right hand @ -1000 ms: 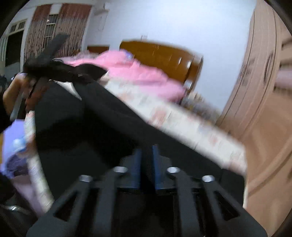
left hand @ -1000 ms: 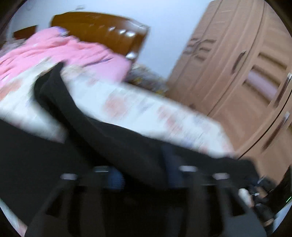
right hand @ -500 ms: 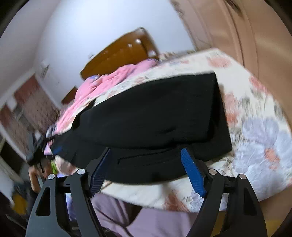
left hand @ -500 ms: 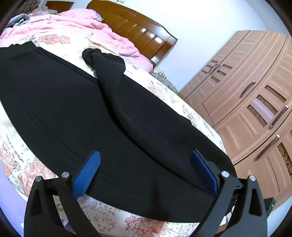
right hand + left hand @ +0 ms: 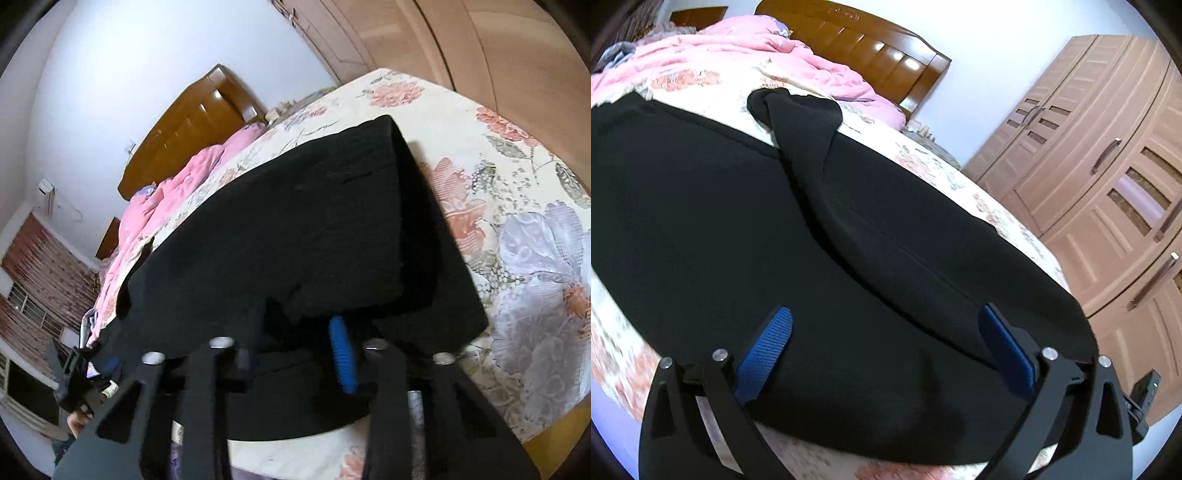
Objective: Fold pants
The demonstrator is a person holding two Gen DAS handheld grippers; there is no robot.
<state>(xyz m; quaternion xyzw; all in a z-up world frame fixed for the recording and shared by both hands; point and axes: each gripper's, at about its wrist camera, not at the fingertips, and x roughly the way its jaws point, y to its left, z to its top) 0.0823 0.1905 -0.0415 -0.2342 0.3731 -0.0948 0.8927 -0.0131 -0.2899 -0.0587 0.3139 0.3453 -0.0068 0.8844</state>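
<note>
1. The black, soft-knit pants [image 5: 820, 236] lie spread on the floral-printed bed sheet [image 5: 517, 229], at the bed's near edge. Their long axis runs across the left wrist view, from the waist end at the lower right to the leg ends at the upper left, where one cuff [image 5: 798, 110] is bunched and twisted.
2. One leg lies over the other, so a ridge runs diagonally along the cloth; the layers do not line up.
3. The left gripper [image 5: 886, 332] hovers just over the near edge of the pants with its blue-padded fingers [image 5: 768, 350] spread wide, holding nothing.
4. The right gripper [image 5: 295, 354] sits at the waist end, low against the cloth edge. Its jaws look partly closed, but whether cloth is caught between them cannot be told.
5. Judged from this, the right gripper is nearer a usable hem, and the coming fold likely runs along the long axis.
6. Hidden or unclear: the right gripper's left pad is lost against black fabric; the far leg end is cut off by the pink quilt [image 5: 738, 55]; the wooden headboard [image 5: 871, 40] and wardrobe [image 5: 1108, 166] stand beyond.
</note>
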